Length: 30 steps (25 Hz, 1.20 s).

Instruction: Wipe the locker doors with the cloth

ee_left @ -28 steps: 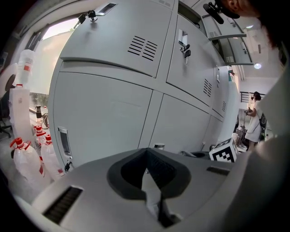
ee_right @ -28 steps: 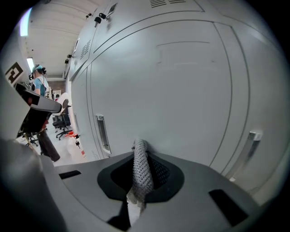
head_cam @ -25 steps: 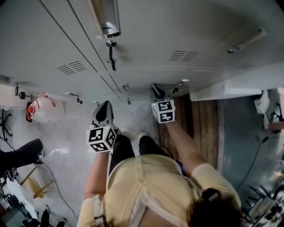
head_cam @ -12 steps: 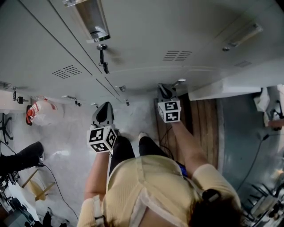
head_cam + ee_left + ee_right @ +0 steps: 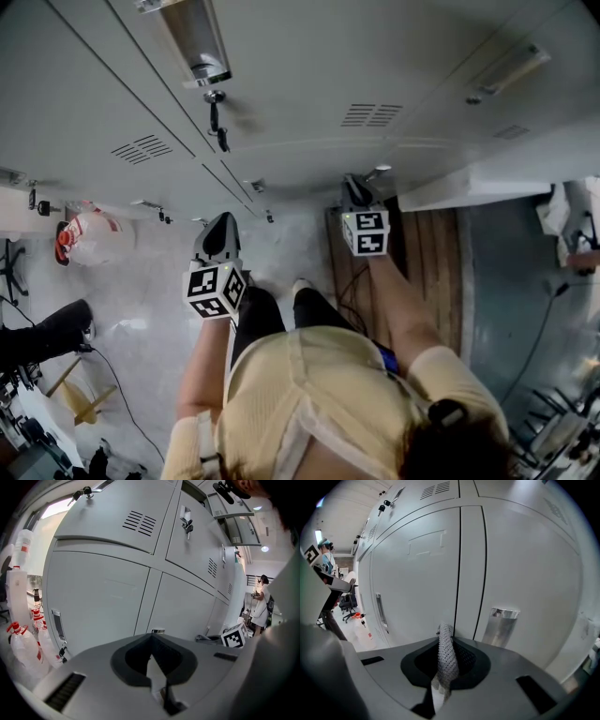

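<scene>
The right tool is clamped on a grey knitted cloth, a narrow bunched strip held near the pale grey metal locker doors. The left tool is closed, with nothing in it.

Grey lockers are filling the whole wall. A pale, glossy floor is spreading out below them. A strip of brown wooden boards is lying to the right, with a darker grey surface running beyond it. Clear plastic bottles with red caps are standing beside the lockers at the left. Farther down the room a black office chair is standing on the floor, and a round ceiling light is glowing.
</scene>
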Available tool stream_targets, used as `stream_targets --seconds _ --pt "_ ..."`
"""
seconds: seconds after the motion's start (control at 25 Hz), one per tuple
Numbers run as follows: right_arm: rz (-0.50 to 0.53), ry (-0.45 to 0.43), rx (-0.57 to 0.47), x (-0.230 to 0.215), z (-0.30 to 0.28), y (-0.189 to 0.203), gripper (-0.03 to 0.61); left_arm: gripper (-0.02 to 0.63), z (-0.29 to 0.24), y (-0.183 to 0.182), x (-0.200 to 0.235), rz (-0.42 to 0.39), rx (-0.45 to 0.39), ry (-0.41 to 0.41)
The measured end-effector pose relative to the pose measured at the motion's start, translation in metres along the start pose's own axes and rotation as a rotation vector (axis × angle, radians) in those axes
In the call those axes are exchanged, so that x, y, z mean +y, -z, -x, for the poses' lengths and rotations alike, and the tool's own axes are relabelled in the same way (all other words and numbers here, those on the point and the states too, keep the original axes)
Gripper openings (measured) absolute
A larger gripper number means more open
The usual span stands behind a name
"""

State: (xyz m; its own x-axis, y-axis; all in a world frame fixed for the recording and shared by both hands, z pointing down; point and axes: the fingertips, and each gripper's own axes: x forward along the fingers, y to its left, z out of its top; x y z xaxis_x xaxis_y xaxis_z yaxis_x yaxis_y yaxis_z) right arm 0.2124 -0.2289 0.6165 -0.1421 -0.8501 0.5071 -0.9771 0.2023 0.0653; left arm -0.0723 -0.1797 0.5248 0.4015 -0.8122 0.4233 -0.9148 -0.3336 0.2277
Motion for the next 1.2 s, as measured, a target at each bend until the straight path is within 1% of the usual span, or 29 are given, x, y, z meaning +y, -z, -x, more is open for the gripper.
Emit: stream_targets --seconds 0.16,0.32,0.56,0.96,1.2 --pt "-0.016 0.007 -0.003 -0.001 0.008 -0.007 0.020 0.002 0.000 0.000 0.000 -0.003 -0.002 0.001" --pt "0.008 0.026 -0.025 -0.006 0.017 -0.006 0.020 0.002 0.001 0.001 -0.003 -0.002 -0.005 0.009" --pt "-0.003 0.020 -0.073 0.001 0.038 -0.026 0.020 0.002 0.002 0.003 -0.009 0.000 -0.009 0.026" --pt "-0.017 -0.027 -0.140 0.021 0.070 -0.062 0.020 0.002 0.008 0.007 -0.016 0.003 -0.008 0.030" --pt "-0.048 -0.054 -0.156 0.032 0.087 -0.075 0.020 0.002 0.017 0.007 -0.015 0.013 -0.016 0.021"
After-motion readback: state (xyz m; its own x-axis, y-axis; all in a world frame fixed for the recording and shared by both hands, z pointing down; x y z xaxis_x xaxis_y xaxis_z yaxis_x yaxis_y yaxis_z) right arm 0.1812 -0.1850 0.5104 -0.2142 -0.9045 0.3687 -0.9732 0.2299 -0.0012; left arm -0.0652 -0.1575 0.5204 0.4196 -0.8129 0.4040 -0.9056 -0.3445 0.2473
